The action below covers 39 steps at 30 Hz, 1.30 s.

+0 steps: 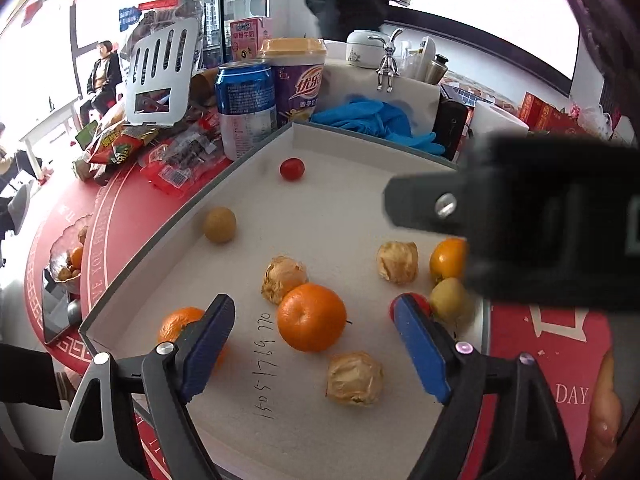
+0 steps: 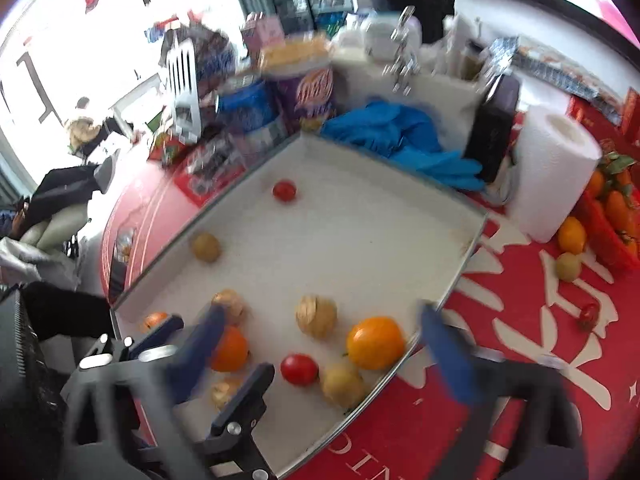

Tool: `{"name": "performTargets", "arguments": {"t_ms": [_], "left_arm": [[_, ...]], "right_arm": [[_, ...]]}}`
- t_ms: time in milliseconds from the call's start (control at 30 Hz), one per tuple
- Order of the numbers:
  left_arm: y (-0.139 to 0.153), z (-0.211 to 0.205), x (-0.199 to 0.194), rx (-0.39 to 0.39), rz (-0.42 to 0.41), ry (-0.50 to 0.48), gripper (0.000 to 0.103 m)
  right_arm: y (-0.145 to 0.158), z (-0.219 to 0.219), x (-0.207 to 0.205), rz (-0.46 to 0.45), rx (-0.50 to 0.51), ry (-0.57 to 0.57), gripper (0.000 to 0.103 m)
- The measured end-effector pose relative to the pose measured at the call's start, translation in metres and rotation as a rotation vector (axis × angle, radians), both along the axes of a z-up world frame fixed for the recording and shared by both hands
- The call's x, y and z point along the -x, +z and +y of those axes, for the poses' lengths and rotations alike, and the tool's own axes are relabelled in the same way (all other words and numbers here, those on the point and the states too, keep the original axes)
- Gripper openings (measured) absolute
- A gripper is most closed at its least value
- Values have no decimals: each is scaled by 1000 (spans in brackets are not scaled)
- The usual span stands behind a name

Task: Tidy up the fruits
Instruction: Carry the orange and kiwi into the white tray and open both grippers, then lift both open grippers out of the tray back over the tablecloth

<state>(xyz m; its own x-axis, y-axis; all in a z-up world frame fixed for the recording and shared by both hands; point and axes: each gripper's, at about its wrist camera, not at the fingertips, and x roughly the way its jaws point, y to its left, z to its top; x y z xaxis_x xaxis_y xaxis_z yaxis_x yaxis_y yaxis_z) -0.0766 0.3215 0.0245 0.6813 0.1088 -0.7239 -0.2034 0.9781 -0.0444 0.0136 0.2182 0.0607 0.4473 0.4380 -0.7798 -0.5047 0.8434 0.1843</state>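
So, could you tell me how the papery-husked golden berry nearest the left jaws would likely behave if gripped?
The papery-husked golden berry probably crushes easily: its husk looks thin and crinkled. It seems light, so it may skid on the white tray. Its lumpy shape likely rolls less than the round orange.

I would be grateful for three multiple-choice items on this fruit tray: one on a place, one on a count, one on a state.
1. Where does the lone cherry tomato lie in the white tray?
A. near the far corner, apart from the other fruit
B. between the left gripper's fingers
C. on the red tablecloth

2. How many papery husked fruits show in the tray in the left wrist view?
A. one
B. three
C. five

3. How do the jaws of the left gripper stand?
A. shut on an orange
B. shut on nothing
C. open, gripping nothing

Answers: 1 A, it sits alone near the far walls. 2 B, there are husked fruits and. 3 C, the blue pads stand wide apart with bare tray floor between them.
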Motion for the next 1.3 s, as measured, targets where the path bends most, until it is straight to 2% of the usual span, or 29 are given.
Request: {"name": "performTargets", "arguments": {"t_ms": [200,367,567,700,833,967,1167,1300], "left_arm": [[6,-2,2,-4,5,3,86],[18,-16,5,-10,-15,-36,86],[35,-56,10,-28,-49,-161,86],[39,-99,12,-50,-49,-280,87],[28,-142,10,-73,-11,-376,88],[10,-172,0,-71,50,-409,88],[-11,-191,-20,-79,104,-387,88],[-18,-189,-25,-50,118,-372,92]], "right_arm": [[12,-19,1,-27,-22,-34,102],[13,-50,1,-38,-44,-113,102],[3,-108,-2,3,-52,-230,102],[-16,-148,-2,45,-4,-310,102],[-34,-191,1,72,56,-404,102],[-50,-234,6,108,95,-496,102],[-57,-265,16,45,209,-569,102],[-57,-270,24,-19,193,-559,102]]}}
